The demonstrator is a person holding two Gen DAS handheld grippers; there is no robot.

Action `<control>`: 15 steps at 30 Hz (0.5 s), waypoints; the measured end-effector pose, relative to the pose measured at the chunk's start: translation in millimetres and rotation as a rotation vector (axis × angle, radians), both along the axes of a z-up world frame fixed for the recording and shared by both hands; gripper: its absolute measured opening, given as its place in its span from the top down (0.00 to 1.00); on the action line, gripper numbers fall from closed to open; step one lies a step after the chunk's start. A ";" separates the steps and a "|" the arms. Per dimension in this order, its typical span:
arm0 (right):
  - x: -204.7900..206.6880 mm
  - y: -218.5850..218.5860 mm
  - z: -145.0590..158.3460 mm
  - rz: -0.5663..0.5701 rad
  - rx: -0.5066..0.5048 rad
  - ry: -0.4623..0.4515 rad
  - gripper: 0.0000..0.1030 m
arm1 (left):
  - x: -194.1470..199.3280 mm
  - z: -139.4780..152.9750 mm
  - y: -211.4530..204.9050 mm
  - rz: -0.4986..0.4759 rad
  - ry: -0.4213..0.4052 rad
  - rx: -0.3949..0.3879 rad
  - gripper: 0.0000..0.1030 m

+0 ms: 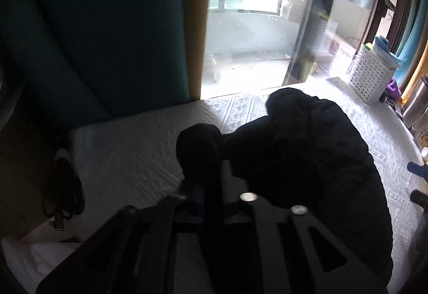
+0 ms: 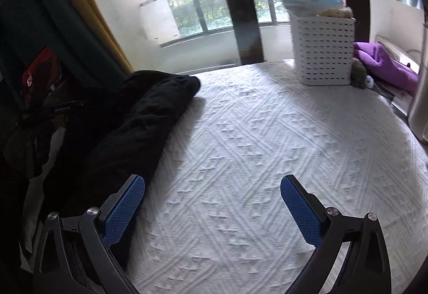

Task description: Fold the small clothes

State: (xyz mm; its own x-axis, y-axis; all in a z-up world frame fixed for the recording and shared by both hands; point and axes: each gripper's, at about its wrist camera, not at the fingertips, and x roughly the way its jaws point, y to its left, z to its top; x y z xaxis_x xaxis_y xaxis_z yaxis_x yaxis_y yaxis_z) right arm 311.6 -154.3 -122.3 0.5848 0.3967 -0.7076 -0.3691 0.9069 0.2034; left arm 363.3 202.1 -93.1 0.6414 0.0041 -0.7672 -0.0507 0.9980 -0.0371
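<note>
Right wrist view: black garment [image 2: 139,117] lies left of wide-open right gripper [image 2: 212,207].

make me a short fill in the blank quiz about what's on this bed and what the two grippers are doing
The black garment lies on a bedspread coloured ____.
The right gripper has its jaws ____, with nothing between them.
The left gripper is pinching a fold of the ____.
The white basket stands beside a ____ cloth.

Missing words: white; open; black garment; purple
</note>
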 end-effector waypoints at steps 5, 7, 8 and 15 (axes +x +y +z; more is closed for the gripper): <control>-3.9 26.2 3.9 0.040 -0.010 -0.001 0.01 | -21.9 24.2 24.6 0.103 -0.081 -0.005 0.34; -6.4 37.3 4.2 0.059 -0.017 0.000 0.01 | -34.8 31.6 23.2 0.105 -0.088 -0.034 0.34; -7.4 41.8 3.5 0.069 -0.020 0.001 0.01 | -41.2 34.0 17.0 0.088 -0.087 -0.053 0.34; -21.0 72.1 -0.4 0.128 -0.036 0.016 0.01 | -73.5 8.0 -71.3 -0.164 0.008 -0.014 0.34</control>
State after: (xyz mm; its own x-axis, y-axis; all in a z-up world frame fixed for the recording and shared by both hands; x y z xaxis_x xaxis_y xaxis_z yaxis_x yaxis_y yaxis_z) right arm 290.6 -82.2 -122.7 0.5194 0.4415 -0.7316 -0.4795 0.8593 0.1780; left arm 289.8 130.8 -85.1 0.6267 -0.1108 -0.7713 0.1125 0.9923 -0.0511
